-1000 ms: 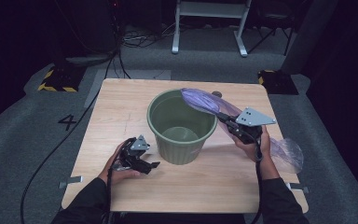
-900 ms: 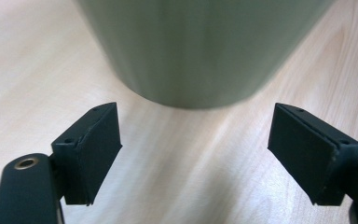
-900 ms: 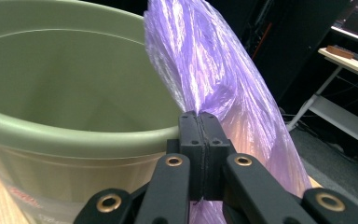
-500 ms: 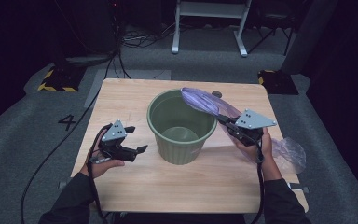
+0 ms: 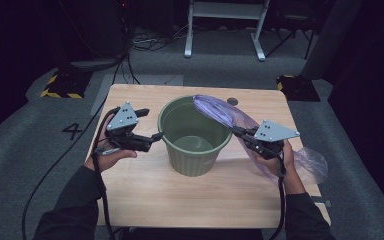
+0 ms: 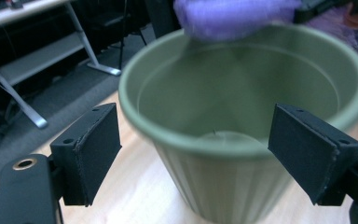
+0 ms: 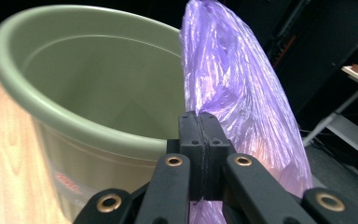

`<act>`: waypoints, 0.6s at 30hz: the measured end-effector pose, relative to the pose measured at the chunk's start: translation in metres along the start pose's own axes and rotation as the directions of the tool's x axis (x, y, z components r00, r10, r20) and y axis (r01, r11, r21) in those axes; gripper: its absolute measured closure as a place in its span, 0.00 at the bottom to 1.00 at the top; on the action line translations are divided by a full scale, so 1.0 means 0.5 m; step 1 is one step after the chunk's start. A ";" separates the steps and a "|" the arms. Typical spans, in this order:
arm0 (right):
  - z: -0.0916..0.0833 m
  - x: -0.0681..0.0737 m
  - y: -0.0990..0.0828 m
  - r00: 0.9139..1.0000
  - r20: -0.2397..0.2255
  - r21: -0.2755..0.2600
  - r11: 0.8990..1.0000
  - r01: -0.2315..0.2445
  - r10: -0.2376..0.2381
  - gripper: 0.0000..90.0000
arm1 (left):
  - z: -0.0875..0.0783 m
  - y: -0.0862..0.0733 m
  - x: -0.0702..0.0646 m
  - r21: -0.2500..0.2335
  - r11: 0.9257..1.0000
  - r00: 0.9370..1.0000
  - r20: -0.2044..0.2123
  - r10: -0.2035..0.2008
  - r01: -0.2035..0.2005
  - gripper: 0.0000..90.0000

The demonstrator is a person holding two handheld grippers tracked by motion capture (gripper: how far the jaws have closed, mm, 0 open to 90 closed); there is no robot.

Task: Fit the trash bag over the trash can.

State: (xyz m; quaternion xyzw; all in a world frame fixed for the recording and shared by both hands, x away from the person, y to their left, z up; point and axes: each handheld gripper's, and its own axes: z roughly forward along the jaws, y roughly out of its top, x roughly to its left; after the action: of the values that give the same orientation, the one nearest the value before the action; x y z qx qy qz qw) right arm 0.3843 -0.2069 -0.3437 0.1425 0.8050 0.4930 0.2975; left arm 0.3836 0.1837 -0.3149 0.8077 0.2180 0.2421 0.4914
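Round green plastic bucket (image 5: 195,134) sits mid-table, nothing inside, bare wooden tabletop (image 5: 145,195) on every side. Thin, crinkled purple plastic bag (image 5: 219,111) drapes over its right rim. Right gripper (image 5: 241,133) is clamped on the bag. Left gripper (image 5: 155,124), jaws wide and holding nothing, hovers just left of the bucket.

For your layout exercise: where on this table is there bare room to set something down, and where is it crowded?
Bare wood lies along the table near edge, in front of the green bucket, and at the far left corner. The right side is crowded: the purple bag drapes from the bucket rim past the right gripper.
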 end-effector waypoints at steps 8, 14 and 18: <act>-0.017 0.007 0.009 0.999 -0.040 -0.018 0.999 0.027 -0.028 1.00 | 0.054 0.068 -0.019 0.021 0.998 0.998 0.027 0.056 -0.057 0.18; -0.036 0.011 0.019 0.997 -0.061 -0.035 0.998 0.042 -0.044 1.00 | 0.087 0.108 -0.042 0.032 0.994 0.994 0.028 0.104 -0.105 0.18; -0.045 0.016 0.028 0.995 -0.085 -0.055 0.997 0.053 -0.058 1.00 | 0.097 0.122 -0.052 0.045 0.990 0.991 0.016 0.129 -0.130 0.18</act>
State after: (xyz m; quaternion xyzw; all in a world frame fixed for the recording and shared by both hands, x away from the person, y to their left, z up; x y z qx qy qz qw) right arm 0.3633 -0.2122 -0.3264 0.0909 0.8076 0.5112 0.2796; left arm 0.3994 0.1090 -0.2842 0.8328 0.1675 0.2633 0.4572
